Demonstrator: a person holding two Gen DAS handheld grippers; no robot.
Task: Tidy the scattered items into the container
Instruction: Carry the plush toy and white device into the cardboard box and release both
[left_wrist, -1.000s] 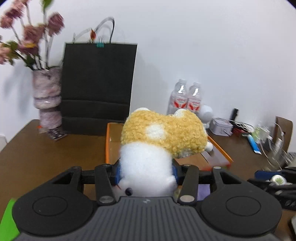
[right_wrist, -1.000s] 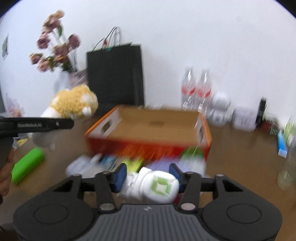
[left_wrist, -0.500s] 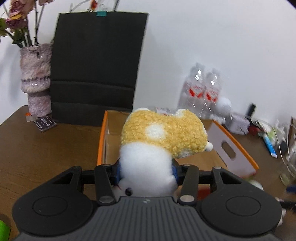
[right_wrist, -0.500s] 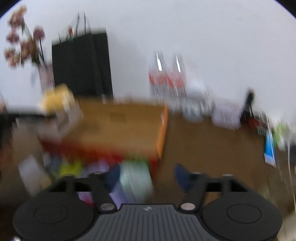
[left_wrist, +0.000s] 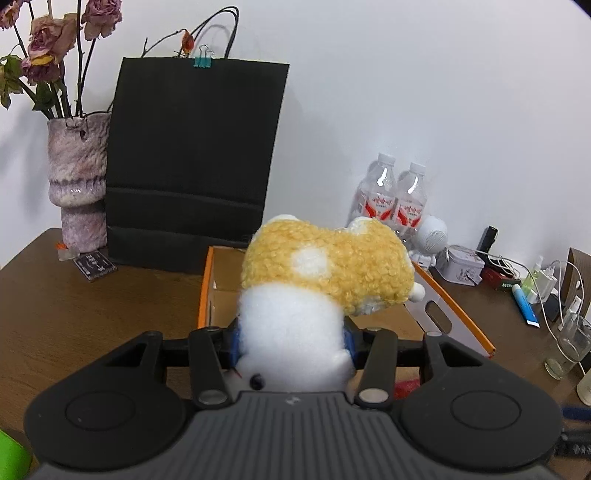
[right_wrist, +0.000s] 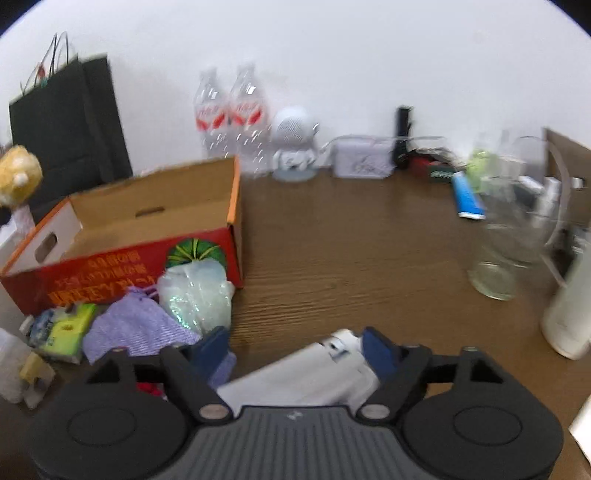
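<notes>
My left gripper (left_wrist: 291, 347) is shut on a yellow and white plush toy (left_wrist: 321, 280) and holds it above the near end of the open cardboard box (left_wrist: 458, 314). The toy also shows at the left edge of the right wrist view (right_wrist: 16, 175). My right gripper (right_wrist: 295, 350) is open over the table, with a white object (right_wrist: 314, 373) lying between and under its jaws, not gripped. The red-sided box (right_wrist: 122, 236) stands to its left. A purple knit pouch (right_wrist: 136, 328), a clear plastic bag (right_wrist: 195, 291) and a green packet (right_wrist: 68, 326) lie scattered before the box.
A black paper bag (left_wrist: 192, 158) and a vase of dried flowers (left_wrist: 75, 184) stand behind the box. Two water bottles (right_wrist: 232, 122), a white speaker (right_wrist: 293, 147), a tin (right_wrist: 362, 162), a glass (right_wrist: 506, 240) and cables crowd the back and right.
My right gripper has let go of the white and green item, opened, and swung right, away from the box. My left gripper still holds the plush toy and has moved in over the box.
</notes>
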